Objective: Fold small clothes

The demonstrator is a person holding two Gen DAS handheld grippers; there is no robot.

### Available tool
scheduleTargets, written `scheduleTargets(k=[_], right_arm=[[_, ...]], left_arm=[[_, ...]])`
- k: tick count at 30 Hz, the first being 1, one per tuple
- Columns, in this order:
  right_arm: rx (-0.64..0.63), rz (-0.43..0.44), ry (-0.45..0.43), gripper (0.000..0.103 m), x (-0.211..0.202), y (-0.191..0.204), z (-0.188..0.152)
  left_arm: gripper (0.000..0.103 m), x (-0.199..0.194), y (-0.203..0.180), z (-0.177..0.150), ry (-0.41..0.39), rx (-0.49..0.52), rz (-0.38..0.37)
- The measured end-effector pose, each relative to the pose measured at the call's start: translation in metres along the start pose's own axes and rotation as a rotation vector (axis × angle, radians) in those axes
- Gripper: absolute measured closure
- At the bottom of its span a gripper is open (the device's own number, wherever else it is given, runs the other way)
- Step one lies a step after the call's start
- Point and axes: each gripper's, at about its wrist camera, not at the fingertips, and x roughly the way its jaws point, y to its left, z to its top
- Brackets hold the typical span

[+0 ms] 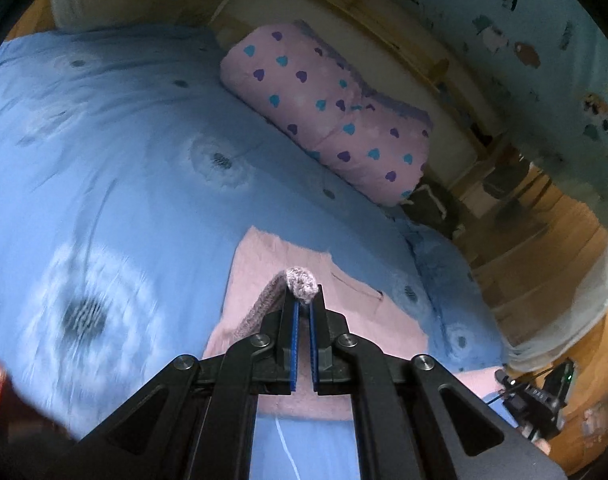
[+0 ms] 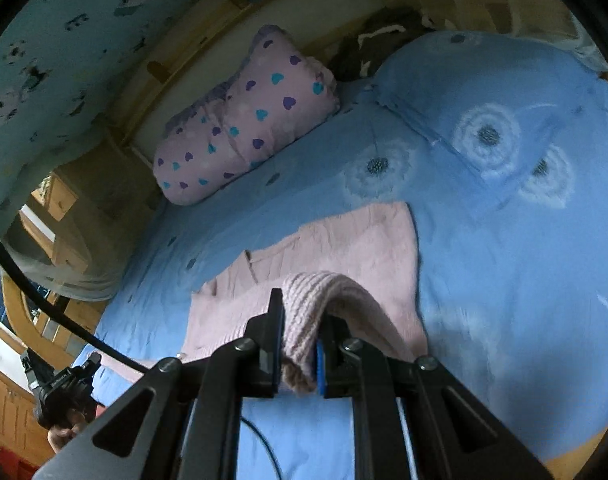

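The left tongs [image 1: 302,300] are clenched on a narrow ribbed edge of the pale pink knitted garment [image 1: 271,264], and the right tongs [image 2: 299,320] pinch a thicker bunched roll of the same garment [image 2: 344,248] between blue-lined fingers [image 2: 319,364]. The knit is soft, chunky at its ribbed hem and finer across its flat body, which lies spread on the blue bedsheet with white dandelion prints [image 1: 103,152], stretching away from both tongs. Beyond it rests a plump pink pillow dotted with purple and teal hearts [image 1: 328,112], beside a wooden bed frame [image 1: 436,68].
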Motion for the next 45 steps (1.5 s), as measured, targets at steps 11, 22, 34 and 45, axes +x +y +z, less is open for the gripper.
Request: scheduleTargets(k=[11,22,34,45], right_arm=[[0.088,-0.097,0.145,0.091,0.126,-0.061,0.071],[0.095,-0.24,0.146,0.064,0.216,-0.094,0.112],[0.014,-0.341,0.161,0.034,0.19,-0.064,0.08],[-0.05,-0.456,0.243,0.018,0.133,-0.033,-0.01]], left_arm=[[0.103,0.155,0.0,0.051,0.152,0.054,0.116],[0.103,0.264,0.015,0.074,0.242,0.158,0.309],[0.086,0.19,-0.002,0.031,0.244,0.213,0.328],[0.055,0.098,0.057,-0.052,0.231,-0.314,0.046]])
